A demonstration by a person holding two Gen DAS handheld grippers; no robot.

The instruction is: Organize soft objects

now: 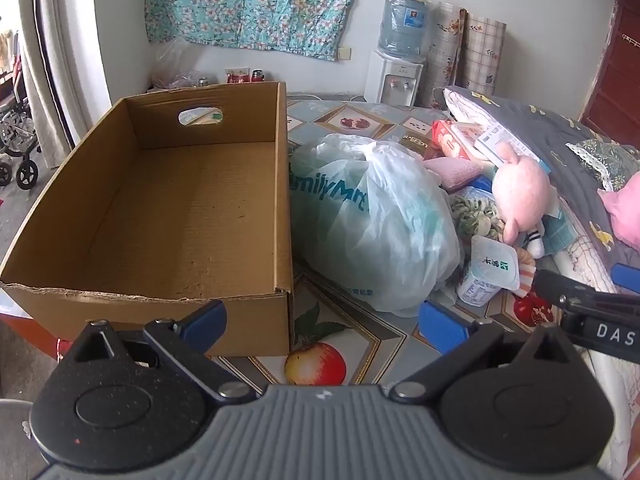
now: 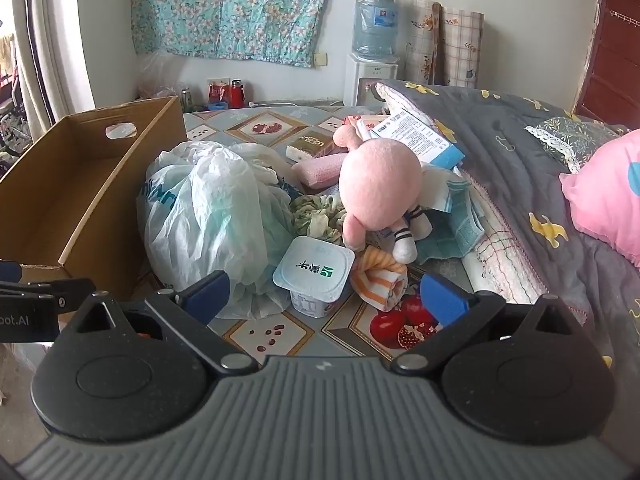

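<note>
Both your left claw (image 1: pixel 322 318) and your right claw (image 2: pixel 324 294) are wide open and hold nothing, and the pink plush toy (image 2: pixel 378 184) sits in the pile beside the empty cardboard box (image 1: pixel 180 200). If you reach in fast, you could knock over the yogurt cup (image 2: pixel 314 276) or snag the plastic bag (image 2: pixel 208 216). The box has lots of room, but lift high over its wall.

The cardboard box (image 1: pixel 160 208) sits left of the plastic bag (image 1: pixel 372 220).
</note>
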